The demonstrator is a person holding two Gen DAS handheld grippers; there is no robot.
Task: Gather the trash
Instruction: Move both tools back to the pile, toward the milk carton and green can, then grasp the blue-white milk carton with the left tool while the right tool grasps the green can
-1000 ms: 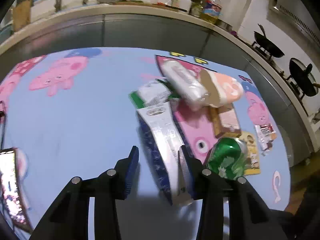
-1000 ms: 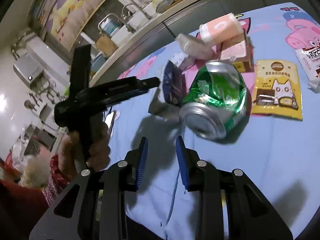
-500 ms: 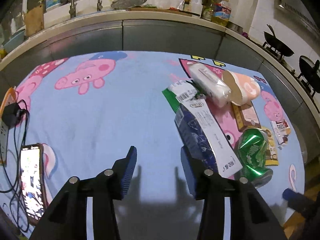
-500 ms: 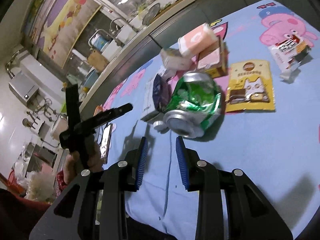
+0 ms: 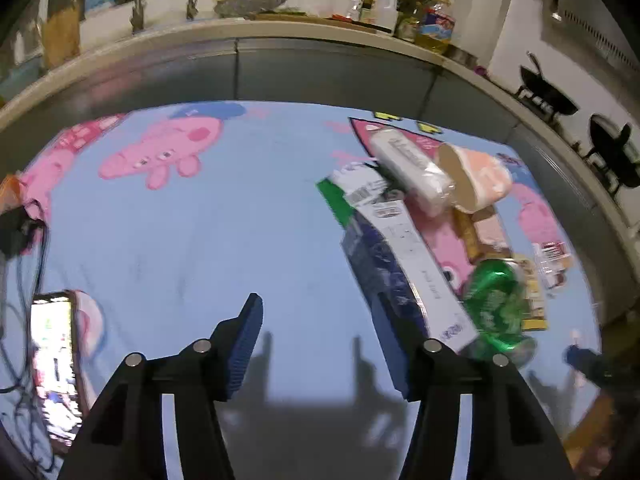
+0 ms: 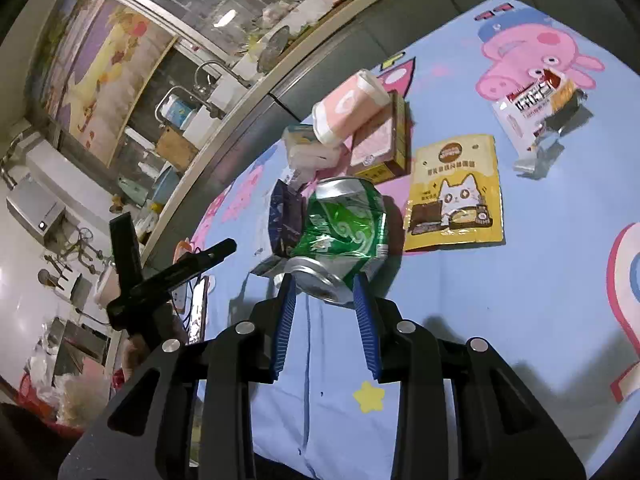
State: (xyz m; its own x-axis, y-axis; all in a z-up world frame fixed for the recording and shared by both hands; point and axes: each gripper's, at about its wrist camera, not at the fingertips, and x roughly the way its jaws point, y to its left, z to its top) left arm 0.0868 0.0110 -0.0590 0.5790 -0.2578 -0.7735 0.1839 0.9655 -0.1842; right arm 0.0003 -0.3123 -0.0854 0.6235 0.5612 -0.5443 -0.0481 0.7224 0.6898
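None collected yet: can (image 6: 344, 236), carton (image 5: 396, 276), cup (image 6: 348, 108), pouch (image 6: 456, 196) all lying on cloth (image 5: 200, 240). Left gripper (image 5: 320, 344) just widened, empty. Right gripper (image 6: 324, 304) parted, straddling can end; contact uncertain.

I can read almost nothing here, the yellow cat pouch (image 6: 454, 192) carries a round brown logo and small print too blurred to make out, the white snack wrapper (image 6: 532, 108) shows bold dark characters I cannot decipher, the blue carton (image 5: 400, 272) bears illegible labels
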